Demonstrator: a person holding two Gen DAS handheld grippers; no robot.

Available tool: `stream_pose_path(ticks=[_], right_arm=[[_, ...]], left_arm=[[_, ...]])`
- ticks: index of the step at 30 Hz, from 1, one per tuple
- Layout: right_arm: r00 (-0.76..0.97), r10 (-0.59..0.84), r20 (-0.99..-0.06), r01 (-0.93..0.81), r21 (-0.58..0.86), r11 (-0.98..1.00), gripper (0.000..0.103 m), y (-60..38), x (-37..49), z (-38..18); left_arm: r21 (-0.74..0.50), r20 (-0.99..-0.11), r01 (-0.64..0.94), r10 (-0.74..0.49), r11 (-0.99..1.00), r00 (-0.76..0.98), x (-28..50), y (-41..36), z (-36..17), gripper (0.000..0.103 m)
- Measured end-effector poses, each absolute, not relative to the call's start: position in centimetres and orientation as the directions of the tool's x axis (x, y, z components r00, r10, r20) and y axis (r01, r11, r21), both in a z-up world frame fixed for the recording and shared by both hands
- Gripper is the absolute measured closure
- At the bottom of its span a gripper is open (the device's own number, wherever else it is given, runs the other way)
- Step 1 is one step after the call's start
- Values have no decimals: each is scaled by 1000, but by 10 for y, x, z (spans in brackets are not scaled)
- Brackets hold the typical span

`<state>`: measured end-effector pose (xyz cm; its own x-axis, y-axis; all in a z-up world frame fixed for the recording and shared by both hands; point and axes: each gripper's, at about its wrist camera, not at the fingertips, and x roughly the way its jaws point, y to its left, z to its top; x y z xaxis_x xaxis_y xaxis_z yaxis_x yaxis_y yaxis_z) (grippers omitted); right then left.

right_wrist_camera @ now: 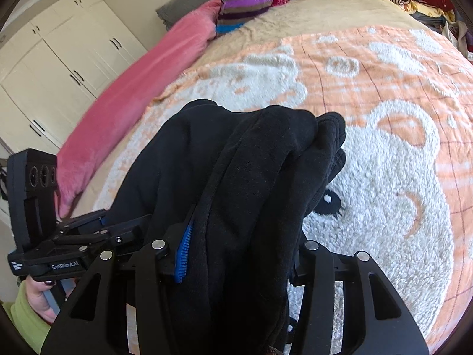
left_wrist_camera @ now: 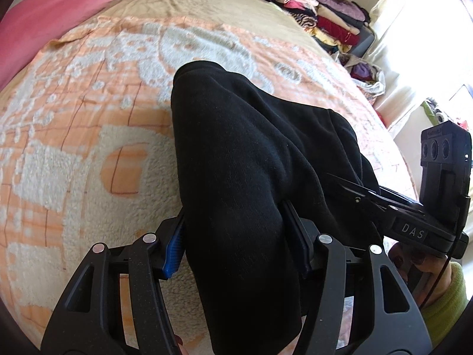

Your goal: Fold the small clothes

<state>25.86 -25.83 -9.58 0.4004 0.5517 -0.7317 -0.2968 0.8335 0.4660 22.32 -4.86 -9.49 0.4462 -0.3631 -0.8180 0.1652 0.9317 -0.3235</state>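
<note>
We hold a black garment (left_wrist_camera: 254, 153) between both grippers above the bed, over an orange and white blanket (left_wrist_camera: 88, 112). Our left gripper (left_wrist_camera: 236, 248) pinches a thick bunch of the cloth between its blue pads, and our right gripper (right_wrist_camera: 239, 251) clamps another bunched part the same way. The cloth hangs folded over both sets of fingers. A pink pillow (right_wrist_camera: 139, 88) lies along the blanket's edge, and stacks of folded clothes (left_wrist_camera: 322, 11) sit at the far side.

Black linkage fingers with silver rivets and blue ribbed pads (left_wrist_camera: 173, 254) are seen; lime-green sleeves (right_wrist_camera: 25, 322) are worn.
</note>
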Motion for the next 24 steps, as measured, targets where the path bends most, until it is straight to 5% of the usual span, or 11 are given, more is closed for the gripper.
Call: stream_pose_path(ticks=[19,24], right_arm=[[444,446,-777,-248,372,894,29,-263,248,-96],[542,425,-725,-245,347,905,5,-271,229,-70]], left_arm=[[-297,-831,138,-327,945,450,217,-43,-104,38],[-258,-825,147,-297,955,482,210,-41,-90,38]])
